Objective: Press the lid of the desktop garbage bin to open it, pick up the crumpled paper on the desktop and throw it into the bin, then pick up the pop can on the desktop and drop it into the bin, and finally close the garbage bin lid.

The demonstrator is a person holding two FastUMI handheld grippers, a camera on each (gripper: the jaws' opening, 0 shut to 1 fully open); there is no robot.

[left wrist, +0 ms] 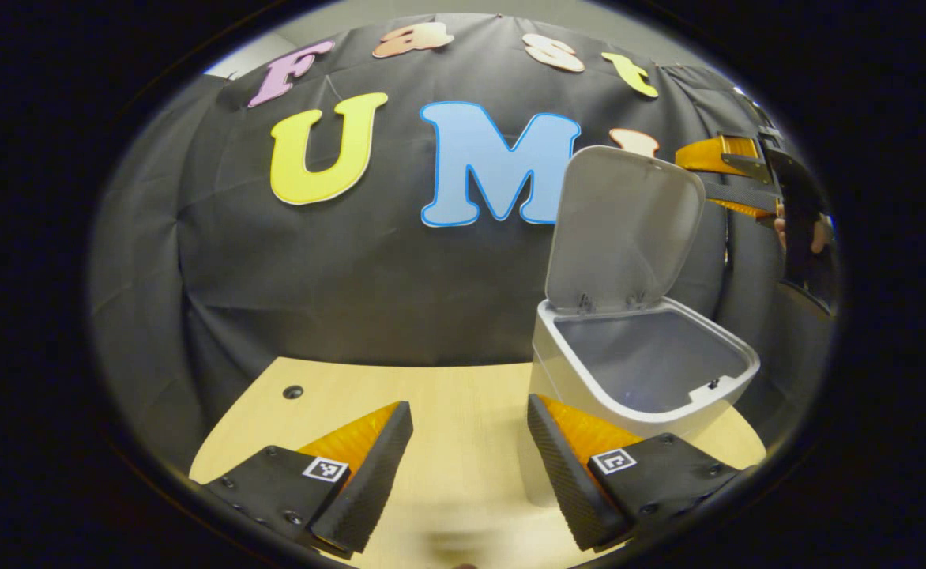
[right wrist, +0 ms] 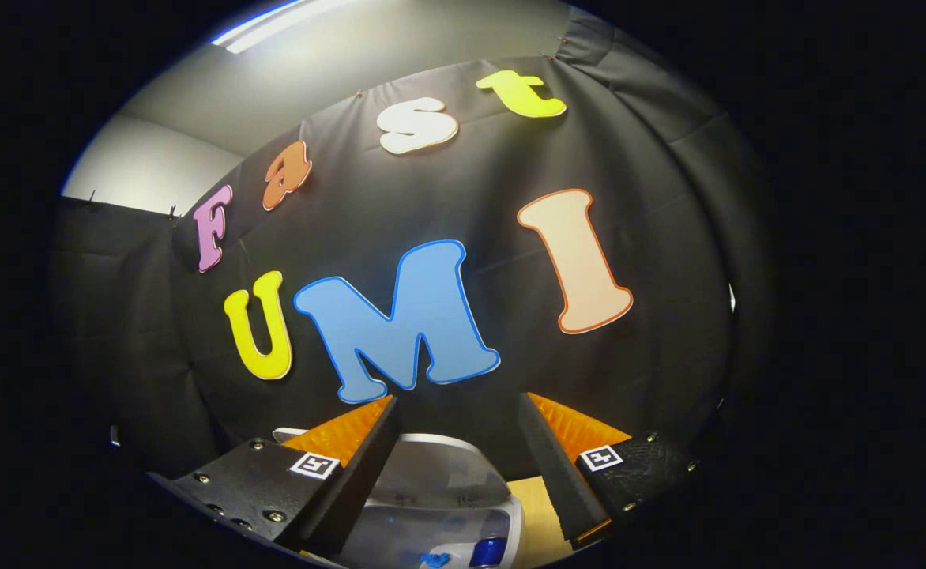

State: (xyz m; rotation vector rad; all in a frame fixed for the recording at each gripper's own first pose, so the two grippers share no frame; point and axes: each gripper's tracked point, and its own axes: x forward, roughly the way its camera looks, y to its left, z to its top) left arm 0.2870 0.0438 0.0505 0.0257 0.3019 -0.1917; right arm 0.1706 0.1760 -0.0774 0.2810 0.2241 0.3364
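Observation:
The white desktop bin [left wrist: 589, 387] stands on the wooden table [left wrist: 447, 474] with its lid [left wrist: 621, 229] swung upright. My left gripper [left wrist: 469, 405] hovers low over the table just left of the bin, open and empty. In the left gripper view my right gripper [left wrist: 728, 180] hangs high to the right of the lid, held by a hand [left wrist: 799, 233]. In the right gripper view my right gripper [right wrist: 457, 399] is open and empty above the bin; the lid [right wrist: 439, 470] shows between its fingers, and a blue object [right wrist: 488, 551] lies down inside the bin.
The black cloth wall closes off the table's back edge right behind the bin. A small dark hole [left wrist: 293, 391] sits in the tabletop at the far left. Bare wood stretches left of the bin.

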